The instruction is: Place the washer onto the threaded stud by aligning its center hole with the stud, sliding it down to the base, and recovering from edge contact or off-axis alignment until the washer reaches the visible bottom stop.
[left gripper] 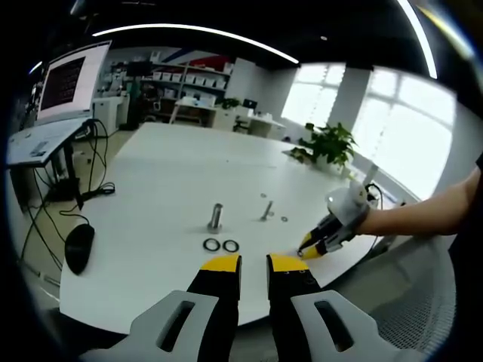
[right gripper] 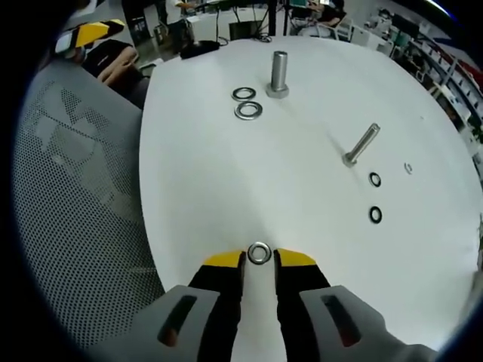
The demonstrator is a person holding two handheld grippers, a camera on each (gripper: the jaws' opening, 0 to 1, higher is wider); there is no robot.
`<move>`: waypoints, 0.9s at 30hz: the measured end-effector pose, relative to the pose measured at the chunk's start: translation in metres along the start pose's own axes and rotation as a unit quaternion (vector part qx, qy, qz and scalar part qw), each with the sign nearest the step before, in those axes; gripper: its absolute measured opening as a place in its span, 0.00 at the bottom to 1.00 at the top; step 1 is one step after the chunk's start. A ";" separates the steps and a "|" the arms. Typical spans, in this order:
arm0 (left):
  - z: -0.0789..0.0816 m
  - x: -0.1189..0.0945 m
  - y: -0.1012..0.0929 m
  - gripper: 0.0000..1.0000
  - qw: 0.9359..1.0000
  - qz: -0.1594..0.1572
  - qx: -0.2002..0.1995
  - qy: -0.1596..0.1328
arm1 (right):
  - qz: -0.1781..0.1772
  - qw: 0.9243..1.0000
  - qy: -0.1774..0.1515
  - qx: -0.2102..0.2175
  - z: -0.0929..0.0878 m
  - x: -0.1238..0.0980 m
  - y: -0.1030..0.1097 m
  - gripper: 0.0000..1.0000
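Observation:
A threaded stud [left gripper: 216, 216] [right gripper: 279, 73] stands upright on its hex base on the white table [left gripper: 166, 181] [right gripper: 226, 188]. Two steel washers [left gripper: 221, 246] [right gripper: 246, 102] lie flat just in front of it. My right gripper [right gripper: 259, 258] has its yellow tips closed on a steel washer [right gripper: 259, 253] near the table's front edge, well short of the stud. In the left gripper view the right gripper [left gripper: 308, 251] comes in from the right, held by a person's hand. My left gripper [left gripper: 254, 264] hovers off the table's edge, its jaws slightly apart with nothing between them.
A second bolt [left gripper: 266, 211] [right gripper: 361, 145] lies on its side, with small dark washers [right gripper: 375, 214] beyond it. A grey mesh chair [right gripper: 75, 188] sits by the table's edge. A mouse [left gripper: 79, 247], a monitor [left gripper: 72, 79] and a plant [left gripper: 328, 143] surround the table.

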State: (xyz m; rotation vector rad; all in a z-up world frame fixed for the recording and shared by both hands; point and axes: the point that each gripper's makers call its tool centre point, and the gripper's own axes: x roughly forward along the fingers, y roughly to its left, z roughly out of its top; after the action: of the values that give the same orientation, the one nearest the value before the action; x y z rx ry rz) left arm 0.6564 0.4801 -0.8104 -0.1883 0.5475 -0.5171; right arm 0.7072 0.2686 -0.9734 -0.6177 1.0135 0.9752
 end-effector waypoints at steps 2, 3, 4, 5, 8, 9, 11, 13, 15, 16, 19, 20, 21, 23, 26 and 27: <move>0.000 0.000 0.000 0.11 1.000 0.000 0.000 0.000 | 0.000 1.000 0.000 0.000 0.000 0.000 0.000 0.17; 0.000 0.000 0.000 0.11 1.000 0.000 0.000 0.000 | 0.000 1.000 -0.001 0.000 0.000 0.000 0.000 0.17; 0.000 0.000 0.000 0.11 1.000 0.000 0.000 0.001 | -0.001 1.000 -0.002 -0.001 0.000 0.000 -0.001 0.17; 0.000 0.000 0.000 0.11 1.000 0.000 0.000 0.002 | -0.001 1.000 -0.003 0.000 0.001 0.000 -0.001 0.17; -0.001 0.001 -0.001 0.11 1.000 -0.001 0.001 0.002 | 0.000 1.000 -0.003 -0.007 0.001 0.000 -0.001 0.16; -0.001 0.001 -0.001 0.11 1.000 -0.001 0.000 0.003 | 0.000 1.000 -0.002 -0.007 0.001 0.000 -0.001 0.16; -0.001 0.001 0.000 0.11 1.000 -0.001 0.000 0.003 | 0.000 1.000 -0.002 -0.008 0.001 0.000 -0.001 0.16; -0.001 0.001 -0.001 0.11 1.000 -0.001 0.000 0.003 | 0.000 1.000 -0.002 -0.010 0.001 0.000 -0.001 0.15; -0.001 0.001 -0.001 0.11 1.000 -0.001 0.001 0.004 | 0.001 1.000 -0.002 -0.013 0.001 0.000 -0.001 0.15; -0.001 0.001 -0.001 0.11 1.000 -0.001 0.001 0.004 | 0.000 1.000 -0.003 -0.014 0.001 0.000 -0.001 0.15; -0.001 0.001 -0.001 0.11 1.000 -0.001 0.001 0.003 | 0.000 1.000 -0.004 -0.012 0.001 0.000 -0.001 0.15; -0.001 0.001 -0.001 0.11 1.000 -0.001 0.000 0.003 | 0.000 1.000 -0.005 -0.011 0.001 0.000 -0.001 0.15; -0.001 0.001 -0.001 0.11 1.000 -0.001 0.000 0.003 | 0.000 1.000 -0.006 -0.010 0.002 0.000 -0.001 0.15; -0.001 0.001 -0.001 0.11 1.000 -0.001 0.000 0.002 | -0.001 1.000 -0.007 -0.010 0.002 -0.001 -0.001 0.15; 0.000 0.001 -0.001 0.11 1.000 -0.001 0.000 0.002 | -0.002 1.000 -0.006 -0.010 0.002 -0.001 -0.001 0.15; 0.000 0.001 -0.001 0.11 1.000 -0.001 0.000 0.002 | -0.002 1.000 -0.006 -0.010 0.002 -0.001 -0.001 0.15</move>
State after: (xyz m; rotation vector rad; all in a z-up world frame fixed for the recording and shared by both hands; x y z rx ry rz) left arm 0.6567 0.4788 -0.8109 -0.1872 0.5512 -0.5199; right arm 0.7085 0.2694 -0.9721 -0.6290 0.9920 0.9844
